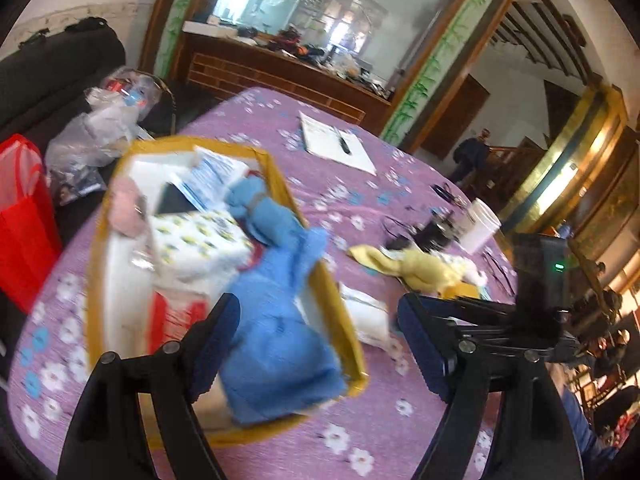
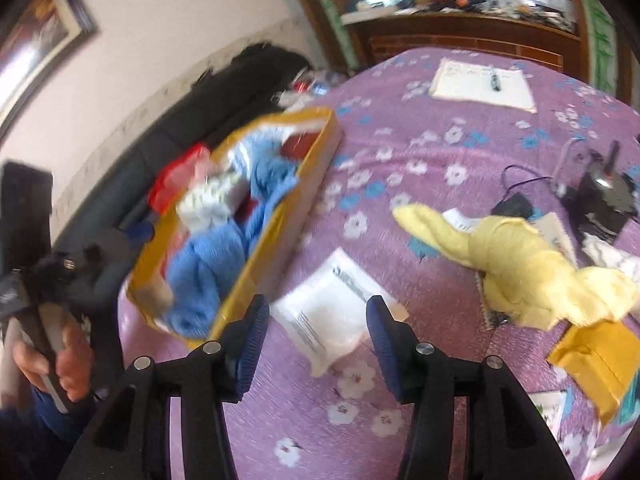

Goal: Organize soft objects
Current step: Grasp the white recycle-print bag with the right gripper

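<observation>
A yellow-rimmed box stands on the purple flowered tablecloth. A blue cloth lies in it and drapes over its near end. Beside that are a white patterned cloth and a pink soft item. My left gripper hovers open above the box's near end, with its pads off the blue cloth. A yellow cloth lies crumpled on the table to the right. My right gripper is open above a white packet, and nothing is in it.
A notepad with a pen lies at the far side. A white cup, black cables and a device sit at the right, with a yellow envelope nearer. A red bag and plastic bags stand left of the table.
</observation>
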Demonstrator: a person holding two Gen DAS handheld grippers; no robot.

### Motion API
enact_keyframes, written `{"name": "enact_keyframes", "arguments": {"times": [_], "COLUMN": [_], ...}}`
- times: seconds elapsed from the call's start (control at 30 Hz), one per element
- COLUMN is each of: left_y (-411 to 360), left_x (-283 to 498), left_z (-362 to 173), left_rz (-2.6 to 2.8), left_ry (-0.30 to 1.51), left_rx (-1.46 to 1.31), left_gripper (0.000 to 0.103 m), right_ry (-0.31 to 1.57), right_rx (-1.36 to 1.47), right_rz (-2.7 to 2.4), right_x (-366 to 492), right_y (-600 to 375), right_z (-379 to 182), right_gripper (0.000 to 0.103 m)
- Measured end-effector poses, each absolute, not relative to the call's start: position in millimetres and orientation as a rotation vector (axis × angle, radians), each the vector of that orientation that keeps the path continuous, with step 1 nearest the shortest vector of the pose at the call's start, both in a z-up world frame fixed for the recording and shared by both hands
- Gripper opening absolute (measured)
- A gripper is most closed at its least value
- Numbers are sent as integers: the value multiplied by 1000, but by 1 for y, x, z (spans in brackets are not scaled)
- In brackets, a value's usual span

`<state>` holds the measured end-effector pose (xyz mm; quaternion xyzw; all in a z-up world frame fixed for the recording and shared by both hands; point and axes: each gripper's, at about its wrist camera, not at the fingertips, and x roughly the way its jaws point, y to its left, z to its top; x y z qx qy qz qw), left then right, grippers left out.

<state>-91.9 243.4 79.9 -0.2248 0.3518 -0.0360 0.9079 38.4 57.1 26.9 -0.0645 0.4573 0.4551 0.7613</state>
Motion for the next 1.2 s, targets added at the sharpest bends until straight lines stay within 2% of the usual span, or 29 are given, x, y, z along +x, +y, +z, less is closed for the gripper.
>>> {"name": "enact_keyframes", "arguments": {"times": [0.13,0.2,0.37,0.57,0.63,0.73,0.8,1.0,1.2], "left_y": [235,235,240,246,248,248,247,233,202], "left_x": [-91,-93,-97,-100,-99,-98,-97,-101,-95], "left_z": [77,75,73,70,70,69,70,77,85], "left_rz": [-92,-96,-104,-108,-107,-109,-112,-136,-195], "left_ry": [747,753,757,754,755,752,752,748,769], "left_rx": [-453,-447,-442,-449,-454,-460,-462,-432,-370], "left_gripper": [81,81,81,81,81,81,81,81,81], "right_ry": [988,945,955,971,928,914,915,917,833], "right_rx": [-332,-434,-596,-611,-666,-627,-575,-459,-257], "right_rz": [1030,1048,1103,1116,1065,1003,974,923,909], "right_x": [36,33,42,43,30,20,18,14,17], "right_y": [76,85,103,106,110,107,102,76,16], "right_z": [18,15,1,-8,-10,-9,-7,-3,43], "right_gripper": [66,79,80,80,78,68,49,47,47]}}
